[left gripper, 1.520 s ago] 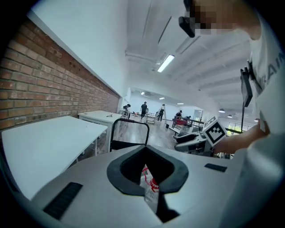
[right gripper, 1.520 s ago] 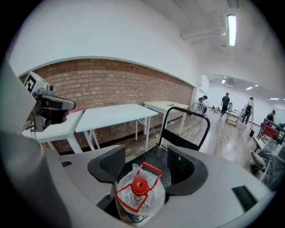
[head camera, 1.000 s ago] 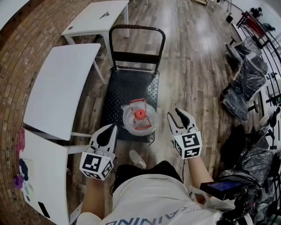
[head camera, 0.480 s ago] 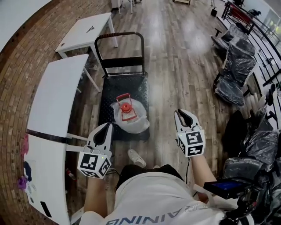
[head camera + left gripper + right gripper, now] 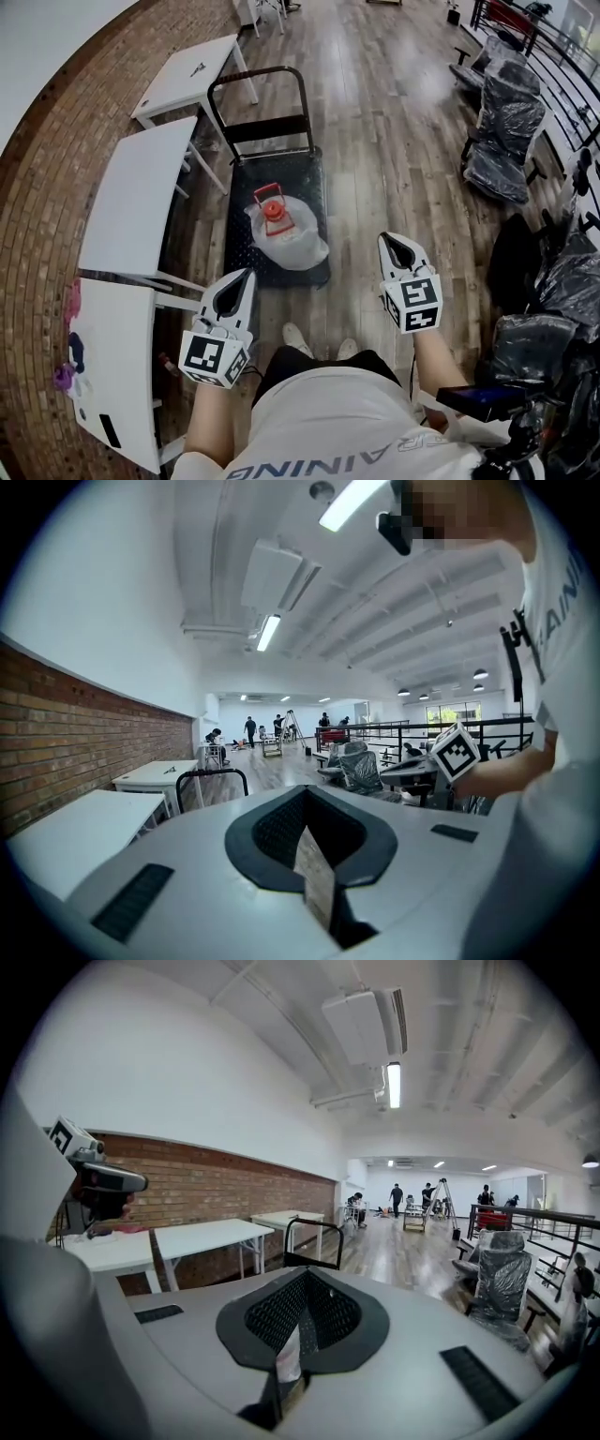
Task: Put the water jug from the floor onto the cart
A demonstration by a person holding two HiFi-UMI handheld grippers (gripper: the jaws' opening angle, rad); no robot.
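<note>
The clear water jug (image 5: 281,234) with a red cap and red handle stands upright on the near end of the black cart deck (image 5: 281,169); the cart's push handle (image 5: 258,84) rises at the far end. My left gripper (image 5: 247,275) hangs shut and empty, short of the cart's near left corner. My right gripper (image 5: 384,237) is shut on nothing, to the right of the cart and apart from the jug. Each gripper view looks level across the hall past closed jaws, left gripper (image 5: 302,803) and right gripper (image 5: 302,1279). The jug is hidden in both; the push handle (image 5: 314,1232) shows.
White tables (image 5: 141,192) line the brick strip on the left, with another (image 5: 192,66) behind. Plastic-wrapped chairs (image 5: 502,122) stand at the right by a railing. My shoes (image 5: 298,337) are just behind the cart. Several people stand far down the hall (image 5: 281,728).
Both grippers have drawn back from the jug toward my body. The right jaws went from open to shut. The jug stays on the cart.
</note>
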